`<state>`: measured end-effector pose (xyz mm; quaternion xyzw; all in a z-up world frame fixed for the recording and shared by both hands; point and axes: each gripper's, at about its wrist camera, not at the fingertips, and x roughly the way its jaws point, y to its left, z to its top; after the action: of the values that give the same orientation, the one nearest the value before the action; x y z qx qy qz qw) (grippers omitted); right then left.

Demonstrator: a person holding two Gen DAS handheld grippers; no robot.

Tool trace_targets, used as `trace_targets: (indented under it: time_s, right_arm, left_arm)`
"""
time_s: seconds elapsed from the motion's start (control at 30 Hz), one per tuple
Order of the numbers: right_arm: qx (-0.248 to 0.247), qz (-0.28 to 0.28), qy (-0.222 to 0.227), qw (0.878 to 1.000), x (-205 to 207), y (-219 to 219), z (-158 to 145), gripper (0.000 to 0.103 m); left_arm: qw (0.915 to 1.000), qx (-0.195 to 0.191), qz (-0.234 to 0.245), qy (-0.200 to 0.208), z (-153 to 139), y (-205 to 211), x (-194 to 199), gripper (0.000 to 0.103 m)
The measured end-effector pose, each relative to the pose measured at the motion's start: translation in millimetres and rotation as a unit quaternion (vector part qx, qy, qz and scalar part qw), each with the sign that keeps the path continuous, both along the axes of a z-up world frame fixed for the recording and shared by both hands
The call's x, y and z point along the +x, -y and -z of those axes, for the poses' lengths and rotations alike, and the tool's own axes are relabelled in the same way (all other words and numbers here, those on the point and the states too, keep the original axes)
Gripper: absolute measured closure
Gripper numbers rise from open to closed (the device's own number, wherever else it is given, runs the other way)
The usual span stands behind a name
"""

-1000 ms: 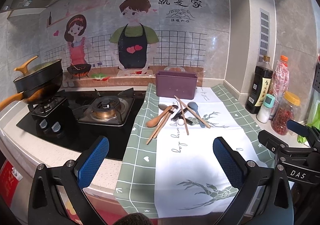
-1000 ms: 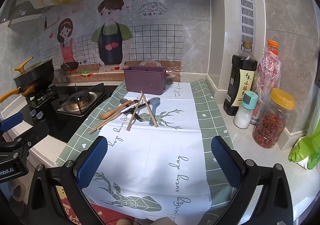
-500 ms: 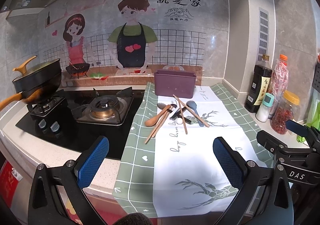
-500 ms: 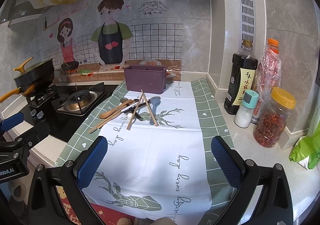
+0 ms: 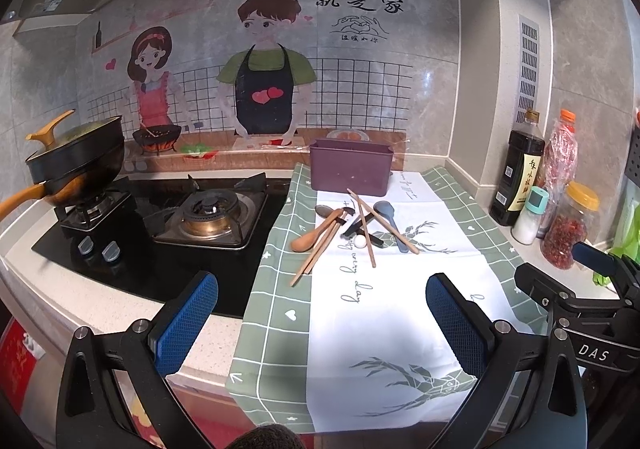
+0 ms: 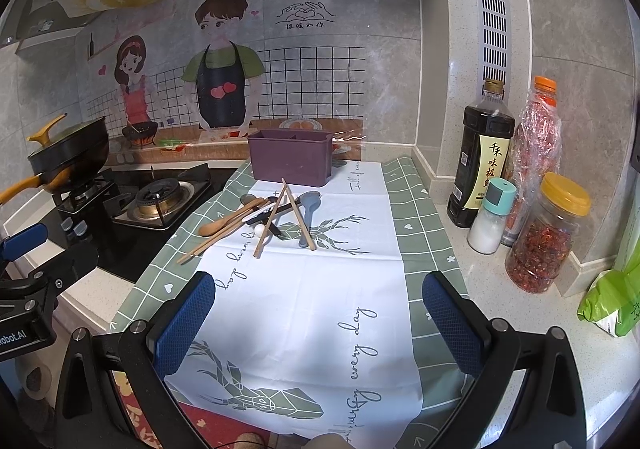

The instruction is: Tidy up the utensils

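Observation:
A heap of utensils lies on the green-and-white cloth (image 5: 384, 313): a wooden spoon (image 5: 310, 237), wooden chopsticks (image 5: 366, 227), a blue-grey spoon (image 5: 390, 217), dark utensils and a small white spoon. A purple utensil box (image 5: 351, 166) stands behind the heap, also in the right wrist view (image 6: 290, 157). My left gripper (image 5: 320, 313) is open and empty, well short of the heap. My right gripper (image 6: 318, 319) is open and empty over the cloth's near end. The heap shows in the right wrist view (image 6: 272, 213).
A gas stove (image 5: 200, 209) with a black lidded pan (image 5: 76, 157) sits left. At the right wall stand a soy sauce bottle (image 6: 480, 161), a salt shaker (image 6: 490, 215), a chili jar (image 6: 546, 233) and a green bag (image 6: 612, 297).
Both grippers have drifted only slightly; the view shifts a little. Nothing was taken hold of or moved on the cloth.

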<state>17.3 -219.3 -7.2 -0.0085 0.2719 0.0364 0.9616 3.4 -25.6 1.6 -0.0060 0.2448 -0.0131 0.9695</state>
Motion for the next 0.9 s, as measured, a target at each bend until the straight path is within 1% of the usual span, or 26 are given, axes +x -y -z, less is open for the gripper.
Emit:
trace_targets:
  time_s: [0.3,0.5,0.6,0.8,0.9]
  right_arm:
    - [-0.002,0.0,0.004,1.0,1,3,1,0.0]
    - [-0.012,0.005,0.009,1.0,18,-2,-8,0.0]
    - [-0.016,0.011,0.011,1.0,30,-5,-11,0.0]
    - [-0.022,0.027,0.009,0.999,68,-10,-20,0.0]
    - [-0.026,0.034,0.007,0.999,92,-16,-24,0.0]
  left_arm:
    - [1.0,0.0,0.0,0.0,2,-4,0,0.0]
    - [1.0,0.004,0.005,-0.003,1,-7,12,0.0]
    - [0.9999,0.008,0.012,-0.005,-2,-10,29,0.0]
    - [0.9992,0.016,0.034,-0.01,-14,-18,86,0.0]
    - [0.9987,0.012,0.048,-0.015,-17,-27,115,0.0]
